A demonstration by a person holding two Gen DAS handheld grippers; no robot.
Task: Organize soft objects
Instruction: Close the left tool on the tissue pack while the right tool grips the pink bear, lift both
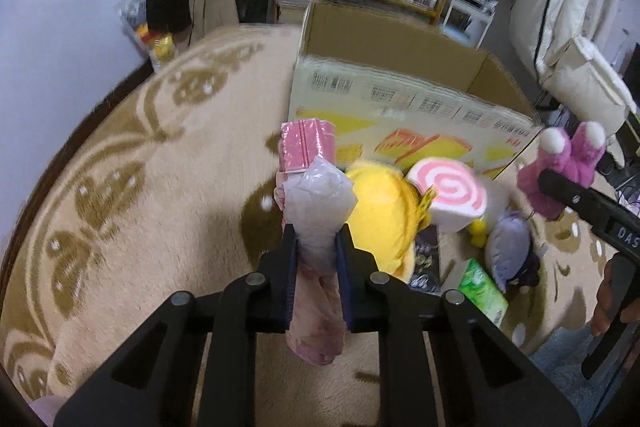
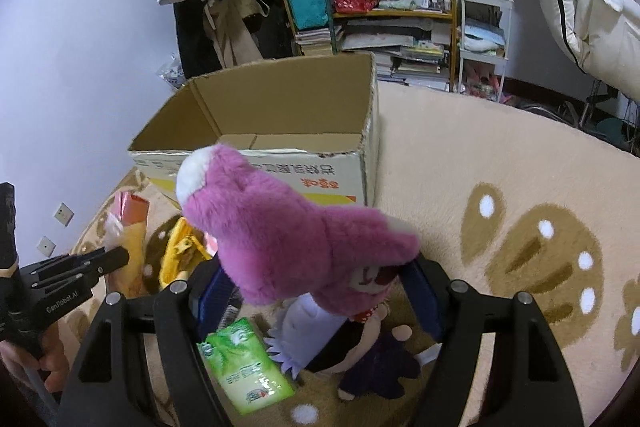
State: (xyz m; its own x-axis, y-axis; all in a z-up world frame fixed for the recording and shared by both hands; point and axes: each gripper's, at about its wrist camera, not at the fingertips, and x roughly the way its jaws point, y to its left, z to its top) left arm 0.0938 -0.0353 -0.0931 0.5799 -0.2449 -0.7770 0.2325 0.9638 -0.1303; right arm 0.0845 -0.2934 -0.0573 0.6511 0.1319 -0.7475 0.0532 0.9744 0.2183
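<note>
Your left gripper [image 1: 316,247] clamps a pink wrapped bundle [image 1: 310,187]; your right gripper [image 2: 316,291] grips the purple plush [image 2: 288,239] (both above the rug [image 2: 480,155], near the cardboard box [image 2: 280,107]).

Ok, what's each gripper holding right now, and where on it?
Left gripper is shut on the pink bag, pinched around its middle. Right gripper is shut on the purple plush, clamped at its lower end.

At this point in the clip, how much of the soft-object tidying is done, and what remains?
Nothing looks packed yet: the visible part of the cardboard box interior is bare. In hand: the left hand-held gripper clamps a pink wrapped bundle; the right hand-held gripper clamps a purple plush. Left on the rug: yellow plush, swirl cushion, doll, green tissue pack.
</note>
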